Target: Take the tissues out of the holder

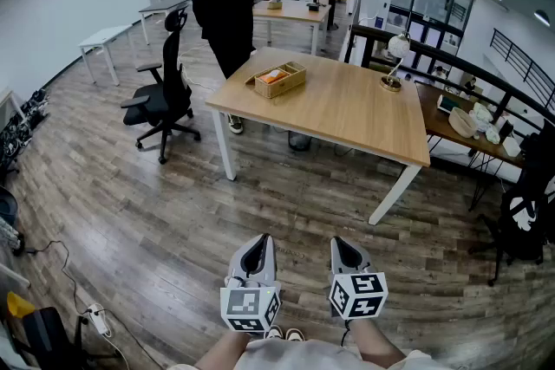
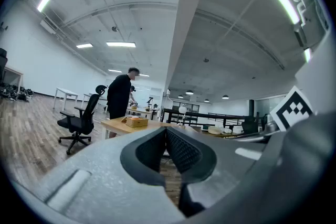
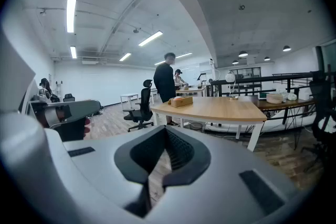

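Note:
A shallow wooden holder with orange and white contents sits on the far left part of a light wooden table, well ahead of me. It also shows small in the left gripper view as the holder and in the right gripper view as the holder. My left gripper and right gripper hang side by side over the wood floor, far short of the table. Both are shut with nothing between the jaws. The tissues themselves are too small to make out.
A black office chair stands left of the table. A person in black stands behind its far corner. A small lamp sits at the table's back right. A cluttered desk and black bag are at right. Cables lie lower left.

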A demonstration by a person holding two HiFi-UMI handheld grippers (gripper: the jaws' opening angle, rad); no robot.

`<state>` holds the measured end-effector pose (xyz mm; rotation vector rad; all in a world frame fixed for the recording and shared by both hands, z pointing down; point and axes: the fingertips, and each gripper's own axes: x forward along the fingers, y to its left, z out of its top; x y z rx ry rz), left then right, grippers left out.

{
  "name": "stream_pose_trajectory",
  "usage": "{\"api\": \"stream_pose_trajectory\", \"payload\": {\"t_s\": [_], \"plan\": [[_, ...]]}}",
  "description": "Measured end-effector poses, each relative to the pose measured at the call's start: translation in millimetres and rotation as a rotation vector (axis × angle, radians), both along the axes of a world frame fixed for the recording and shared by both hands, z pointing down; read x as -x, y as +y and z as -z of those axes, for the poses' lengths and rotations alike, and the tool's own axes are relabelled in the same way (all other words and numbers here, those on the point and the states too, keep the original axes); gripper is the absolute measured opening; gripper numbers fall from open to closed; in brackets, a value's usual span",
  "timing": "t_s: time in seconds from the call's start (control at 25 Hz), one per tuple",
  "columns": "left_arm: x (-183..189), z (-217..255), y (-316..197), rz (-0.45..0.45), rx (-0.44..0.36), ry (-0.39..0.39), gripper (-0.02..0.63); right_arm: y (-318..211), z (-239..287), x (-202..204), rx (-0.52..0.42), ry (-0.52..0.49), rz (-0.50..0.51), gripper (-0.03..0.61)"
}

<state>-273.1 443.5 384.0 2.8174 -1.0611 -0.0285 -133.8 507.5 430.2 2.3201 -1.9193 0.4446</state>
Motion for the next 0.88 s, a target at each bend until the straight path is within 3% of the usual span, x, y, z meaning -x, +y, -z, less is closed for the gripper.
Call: {"api": "stream_pose_trajectory", "payload": {"t_s": [0.88], "plan": [[13.1, -10.3, -28.8, -0.039, 0.012, -0.009, 0.011, -25.6, -6.7, 8.7, -0.019, -0.043, -0.078, 0.005]]}}
